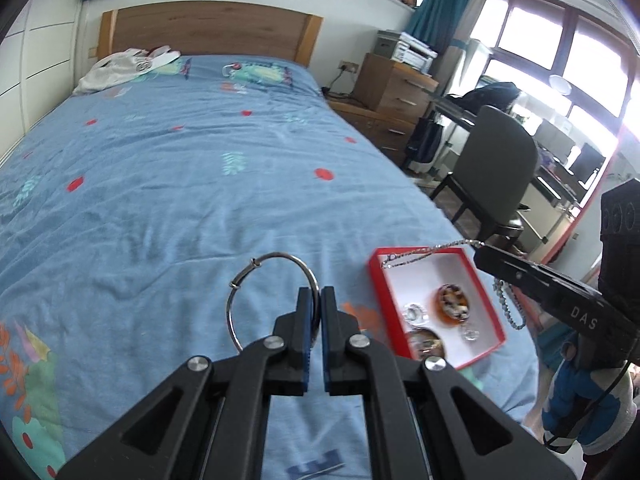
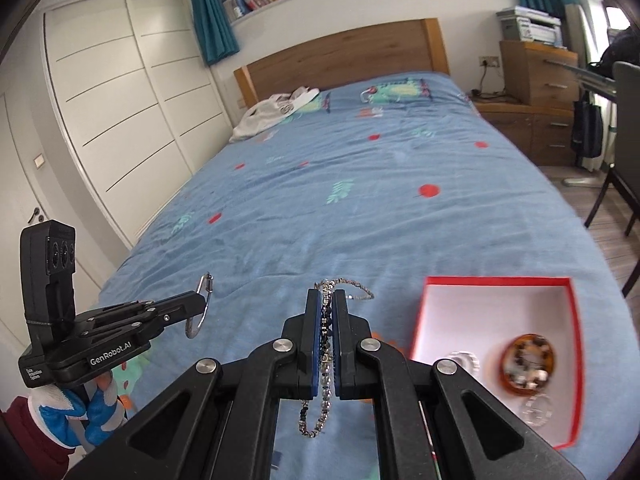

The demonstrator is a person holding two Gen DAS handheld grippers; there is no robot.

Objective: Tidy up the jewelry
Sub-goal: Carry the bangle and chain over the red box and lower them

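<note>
**Both grippers pinching jewelry above the bed**

The left gripper (image 1: 316,308) has its fingers pressed together on the rim of a silver bangle (image 1: 272,300), which stands out ahead and to the left of the fingertips, lifted clear of the blue bedspread (image 1: 180,168). The right gripper (image 2: 327,312) is likewise clamped, pinching a beaded chain bracelet (image 2: 326,360); one end loops out past the fingertips, the other hangs down behind them.

Just to the right of both grippers lies one red box (image 2: 496,280) with a white inside, resting on the bedspread near the bed's edge. In it sit four pieces: two amber-coloured round ones and two clear round ones.

Farther out: a wooden headboard (image 1: 208,28), white clothing by it, a wardrobe (image 2: 120,100), a chest of drawers (image 1: 396,88), a grey chair (image 1: 500,160) and windows.
</note>
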